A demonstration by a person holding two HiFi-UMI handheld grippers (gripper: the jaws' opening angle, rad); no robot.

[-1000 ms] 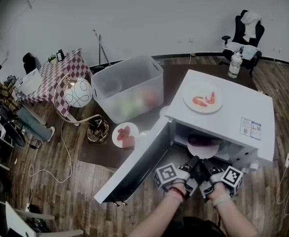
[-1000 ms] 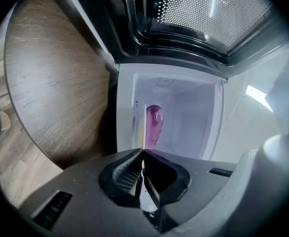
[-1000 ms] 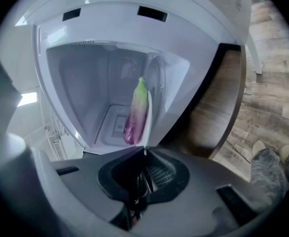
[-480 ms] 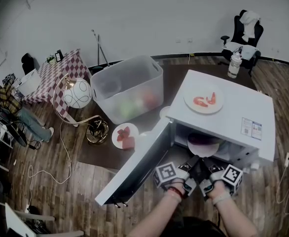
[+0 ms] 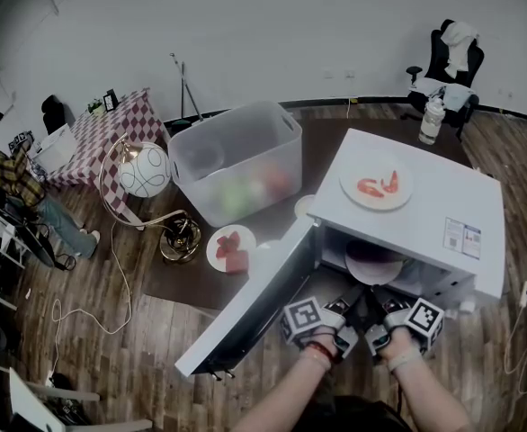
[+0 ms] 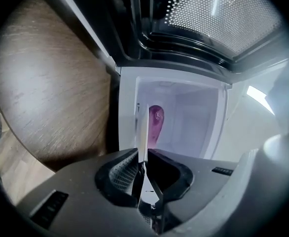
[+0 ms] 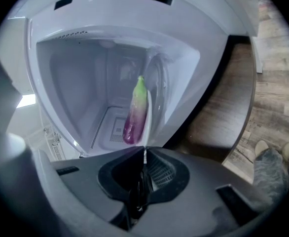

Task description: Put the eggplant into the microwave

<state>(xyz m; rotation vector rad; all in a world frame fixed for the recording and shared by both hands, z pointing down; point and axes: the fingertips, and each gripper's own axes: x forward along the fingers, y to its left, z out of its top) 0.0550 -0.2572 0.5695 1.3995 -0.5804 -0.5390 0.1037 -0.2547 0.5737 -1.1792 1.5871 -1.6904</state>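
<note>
A purple eggplant [image 7: 134, 113] with a green tip lies on a white plate [image 5: 374, 261]. The plate sits partly inside the open white microwave [image 5: 425, 212], just past its mouth. My left gripper [image 5: 352, 307] is shut on the plate's near rim, and my right gripper [image 5: 379, 310] is shut on the same rim right beside it. In the left gripper view the plate [image 6: 142, 130] shows edge-on between the closed jaws of the left gripper [image 6: 143, 157], with the eggplant [image 6: 155, 125] beyond it. The right gripper [image 7: 144, 154] clamps the plate's edge [image 7: 147, 120] the same way.
The microwave door [image 5: 250, 304] hangs open to the left. A plate of shrimp [image 5: 377, 185] rests on top of the microwave. A clear bin [image 5: 236, 162], a plate of red food [image 5: 228, 246], a globe lamp [image 5: 143, 169] and a cable lie on the floor at left.
The plate with the eggplant has slid a little deeper into the microwave, and both grippers have followed it forward. Both stay shut on its rim.
</note>
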